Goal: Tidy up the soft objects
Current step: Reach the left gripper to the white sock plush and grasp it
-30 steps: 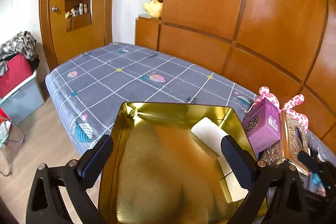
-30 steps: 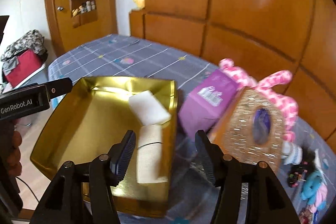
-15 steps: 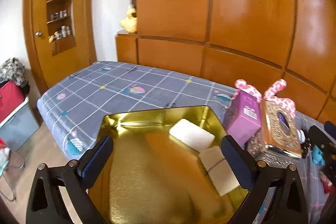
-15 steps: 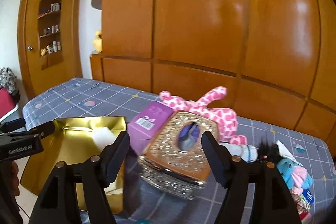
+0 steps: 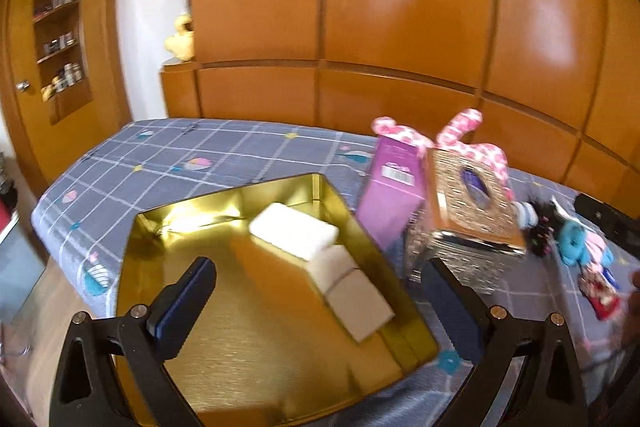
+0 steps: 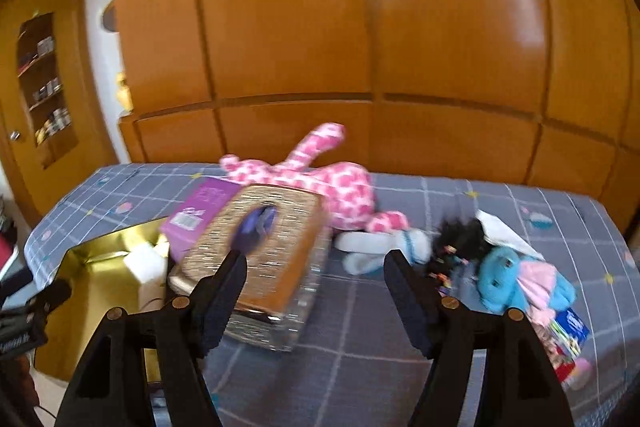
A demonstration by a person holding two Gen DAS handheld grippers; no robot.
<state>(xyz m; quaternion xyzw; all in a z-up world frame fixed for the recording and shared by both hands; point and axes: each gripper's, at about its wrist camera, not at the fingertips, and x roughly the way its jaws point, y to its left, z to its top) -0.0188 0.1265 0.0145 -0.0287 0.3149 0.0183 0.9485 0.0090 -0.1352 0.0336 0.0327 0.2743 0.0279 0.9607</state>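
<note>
Both tongs are spread wide with nothing between their fingers. The left gripper (image 5: 320, 303) hangs over the gold tray (image 5: 280, 359), where two white sponges (image 5: 294, 235) already lie along the right wall, one partly over the other. The right gripper (image 6: 316, 291) points out over the bed (image 6: 400, 331), and ahead of it, a little to its right, the soft things that remain are heaped together — a white-and-blue toy (image 6: 384, 247), a dark tuft (image 6: 460, 239) and a blue plush (image 6: 516, 275) with pink on it. The pink giraffe (image 6: 320, 183) lies farther back, behind the gilt tissue box (image 6: 264, 247) and the purple carton (image 6: 200, 215), with its long axis running left to right across the view. What the next move turns on, as I judge it, is that the heap lies on the right gripper's side and near it, while the tray lies on the far side of the tissue box, to its left. The right hand is plainly the nearer one — the left would have to cross the box and carton to reach. Any grab would then carry leftward over that box to reach the tray. The white toy lies roughly crosswise to the fingers, which should suit a pinch across its middle.
</note>
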